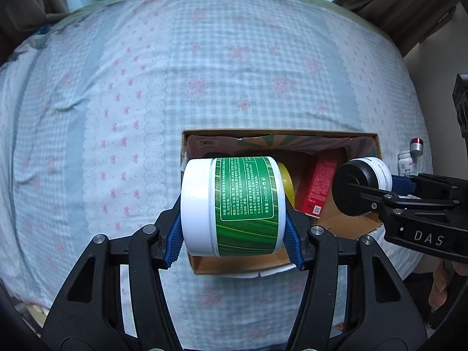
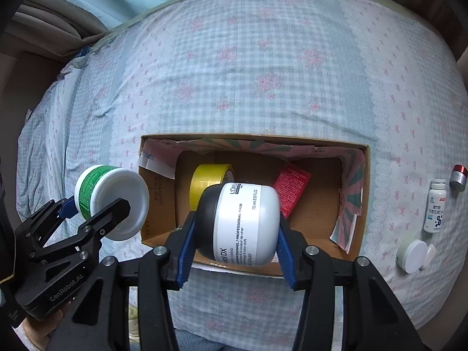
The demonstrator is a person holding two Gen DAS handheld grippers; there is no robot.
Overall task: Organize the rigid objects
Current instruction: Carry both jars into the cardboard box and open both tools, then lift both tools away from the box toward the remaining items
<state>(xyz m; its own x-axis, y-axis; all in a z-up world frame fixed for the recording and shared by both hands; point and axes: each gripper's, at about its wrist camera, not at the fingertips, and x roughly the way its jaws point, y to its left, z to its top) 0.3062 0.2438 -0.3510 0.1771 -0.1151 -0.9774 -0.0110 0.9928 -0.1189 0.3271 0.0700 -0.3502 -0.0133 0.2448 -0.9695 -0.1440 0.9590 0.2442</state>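
My left gripper (image 1: 234, 231) is shut on a green-labelled jar (image 1: 245, 204) with a white lid, held on its side above the left end of an open cardboard box (image 1: 280, 132). The same green jar (image 2: 111, 199) shows at the left of the right wrist view. My right gripper (image 2: 234, 251) is shut on a white jar with a black lid (image 2: 242, 222), held sideways over the box's (image 2: 254, 139) near edge. In the left wrist view this black-lidded jar (image 1: 362, 187) hangs over the box's right end. Inside lie a yellow tape roll (image 2: 204, 184) and a red carton (image 2: 291, 187).
The box sits on a bed with a pale blue checked cover (image 2: 263, 73). To its right lie a white pill bottle (image 2: 436, 210), a small silver and red cap (image 2: 458, 177) and a pale green jar with white lid (image 2: 412, 256). A person's fingers (image 1: 441, 289) hold the right tool.
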